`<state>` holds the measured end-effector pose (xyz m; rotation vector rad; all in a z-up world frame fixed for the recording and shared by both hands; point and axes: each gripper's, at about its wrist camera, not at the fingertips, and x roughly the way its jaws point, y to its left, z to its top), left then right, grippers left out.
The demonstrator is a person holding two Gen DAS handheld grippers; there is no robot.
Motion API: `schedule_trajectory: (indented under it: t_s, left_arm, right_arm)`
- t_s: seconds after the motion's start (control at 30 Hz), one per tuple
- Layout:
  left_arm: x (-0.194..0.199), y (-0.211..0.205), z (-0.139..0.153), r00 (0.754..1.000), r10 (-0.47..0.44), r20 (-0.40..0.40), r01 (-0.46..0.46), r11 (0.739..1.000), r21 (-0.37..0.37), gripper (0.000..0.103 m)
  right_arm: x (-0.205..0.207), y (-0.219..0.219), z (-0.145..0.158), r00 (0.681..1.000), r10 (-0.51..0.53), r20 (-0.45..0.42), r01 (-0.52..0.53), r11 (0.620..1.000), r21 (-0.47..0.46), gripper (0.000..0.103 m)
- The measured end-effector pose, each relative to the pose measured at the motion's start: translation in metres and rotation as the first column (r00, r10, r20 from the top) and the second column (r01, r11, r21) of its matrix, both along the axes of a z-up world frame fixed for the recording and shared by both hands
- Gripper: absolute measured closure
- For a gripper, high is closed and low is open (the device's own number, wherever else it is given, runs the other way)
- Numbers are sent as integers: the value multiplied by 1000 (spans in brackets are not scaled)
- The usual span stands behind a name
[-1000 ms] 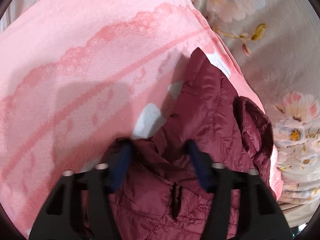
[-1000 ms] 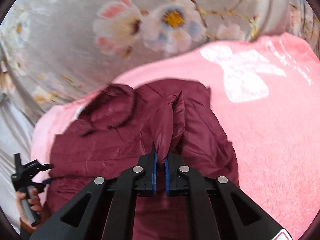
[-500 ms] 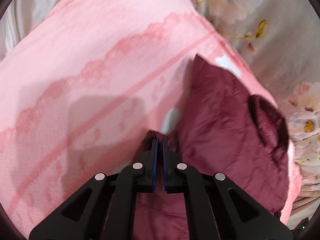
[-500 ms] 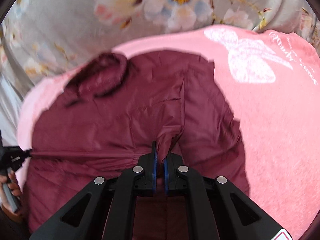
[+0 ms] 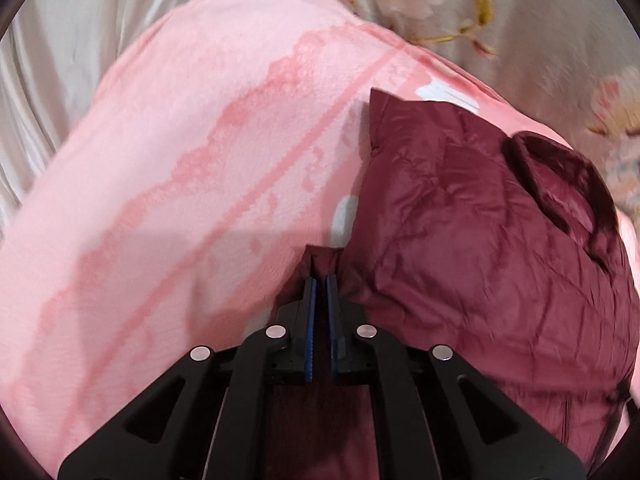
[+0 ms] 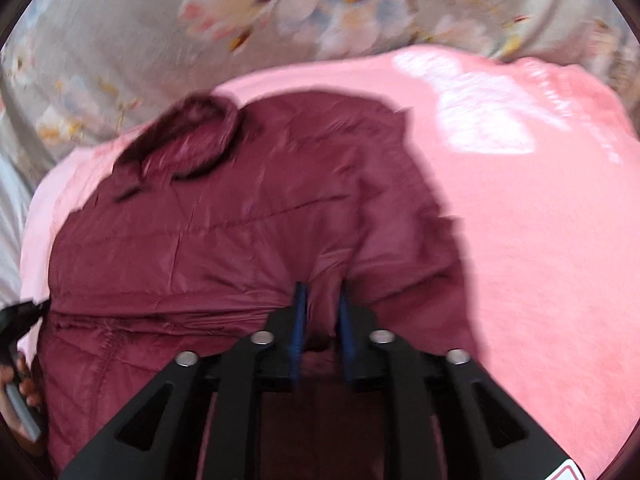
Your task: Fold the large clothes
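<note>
A maroon quilted hooded jacket [image 5: 472, 232] lies spread on a pink blanket [image 5: 180, 168]; its hood sits at the far right in the left wrist view. My left gripper [image 5: 320, 280] is shut on a fold of the jacket's edge. In the right wrist view the jacket [image 6: 224, 236] fills the centre, hood at the upper left. My right gripper [image 6: 322, 292] has its jaws slightly parted around a bunched fold of jacket fabric. The left gripper and the hand holding it [image 6: 18, 344] show at the left edge of the right wrist view.
The pink blanket [image 6: 552, 240] has a white butterfly print [image 6: 480, 108] and lies over a grey floral bedsheet [image 6: 160, 40]. Plain grey sheet [image 5: 52, 64] shows at the upper left in the left wrist view.
My left gripper closed on the jacket's edge a second ago and has held it since. The jacket has been pulled flatter and wider. My right gripper's jaws have parted slightly around their fold.
</note>
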<state>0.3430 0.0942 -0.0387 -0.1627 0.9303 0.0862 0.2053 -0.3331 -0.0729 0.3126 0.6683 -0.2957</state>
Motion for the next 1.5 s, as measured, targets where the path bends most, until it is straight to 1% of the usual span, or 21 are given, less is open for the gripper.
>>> schedule_trajectory:
  t_s: [0.03,0.07,0.1,0.17,0.2,0.23,0.27,0.3,0.33,0.37,0.4,0.47,0.53,0.57,0.63,0.67,0.77,0.83,0.97,1.13,1.5]
  left_arm:
    - [-5,0,7,1000,-8,7,8,1000,10,95]
    - [-11,-2,21,999,-26,32,25,999,21,95]
    - [-13,-5,30,998,-38,47,37,999,24,94]
    - [-13,-19,54,993,-78,83,78,997,8,89]
    - [-11,-30,65,989,-108,101,110,994,-17,79]
    - [-8,-43,72,984,-138,109,143,989,-40,66]
    - [-5,-56,76,980,-166,109,172,984,-49,61]
    - [-2,-67,77,976,-188,109,194,980,-46,61]
    - [1,-82,74,971,-213,106,217,976,-31,61]
    - [6,-100,68,967,-237,93,238,971,1,61]
    - [9,-113,60,964,-255,76,254,967,17,61]
    - [15,-127,41,963,-267,39,267,963,25,61]
    - [18,-134,15,965,-263,-2,263,964,23,61]
    - [14,-134,8,966,-260,-8,260,965,24,61]
    - [12,-135,-5,965,-263,5,262,964,46,60]
    - [8,-137,-10,962,-271,27,267,960,86,60]
    - [-2,-143,-15,959,-278,63,266,953,145,59]
    - [-6,-145,-16,958,-276,73,262,951,162,58]
    - [-5,-139,-17,961,-264,77,251,957,149,55]
    - [-2,-140,-18,964,-254,77,239,957,162,51]
    - [-1,-142,-18,966,-249,76,233,957,174,48]
  right_arm:
    - [-8,1,12,1000,-15,25,16,1000,-19,78]
    - [-11,3,21,999,-16,44,17,999,-32,78]
    - [-12,7,30,998,-7,63,10,999,-42,78]
    - [-5,24,48,995,43,90,-37,997,-60,78]
    - [5,36,54,993,78,90,-72,995,-68,78]
    - [14,46,55,990,111,87,-105,992,-70,78]
    - [24,56,54,986,143,80,-138,988,-71,78]
    - [34,67,52,982,175,67,-170,983,-74,78]
    - [46,79,46,978,204,45,-199,976,-84,78]
    - [54,87,39,976,218,23,-215,972,-93,78]
    - [62,94,31,973,231,-2,-230,968,-96,78]
    - [75,102,9,969,242,-53,-246,965,-88,78]
    - [79,108,-11,966,242,-91,-250,964,-91,78]
    - [79,109,-17,965,242,-99,-251,963,-100,78]
    - [76,109,-25,965,246,-95,-256,960,-112,79]
    - [75,109,-25,965,246,-90,-255,961,-109,79]
    - [72,107,-27,967,241,-81,-249,964,-96,79]
    - [72,107,-27,968,239,-79,-246,964,-97,79]
    - [72,107,-27,968,237,-76,-244,965,-92,79]
    - [73,103,-27,969,238,-67,-242,968,-66,79]
    - [73,102,-26,969,239,-66,-243,968,-59,79]
